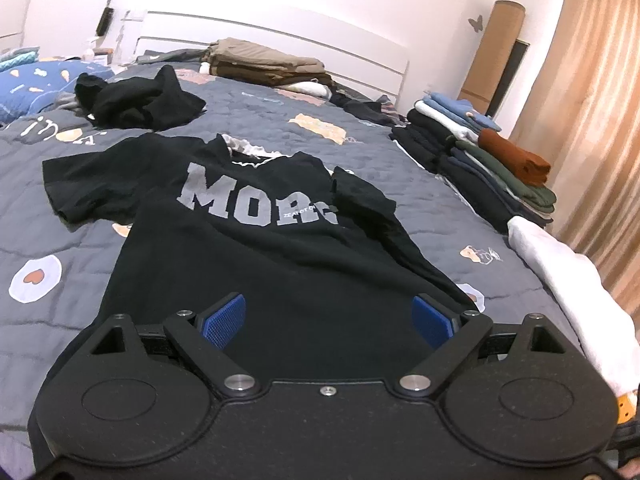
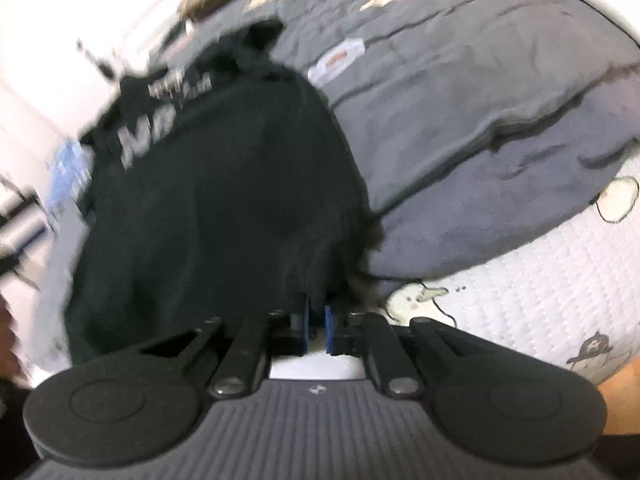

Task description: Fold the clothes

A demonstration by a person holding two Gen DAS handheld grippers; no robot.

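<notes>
A black T-shirt (image 1: 256,240) with grey block letters lies spread on the grey quilt, its right side and sleeve folded inward over the print. My left gripper (image 1: 328,320) hovers open over the shirt's lower hem, blue pads (image 1: 224,320) wide apart with only cloth beneath them. In the blurred right wrist view the same black T-shirt (image 2: 224,208) fills the centre, and my right gripper (image 2: 317,320) is shut on its hem edge, blue pads (image 2: 330,330) nearly together with black fabric running into the narrow gap.
A crumpled black garment (image 1: 140,100) lies beyond the shirt. Folded brown clothes (image 1: 264,64) sit near the headboard. A stack of folded clothes (image 1: 480,156) lines the bed's right side, with a white garment (image 1: 568,296) nearer. Curtains (image 1: 600,100) hang at right.
</notes>
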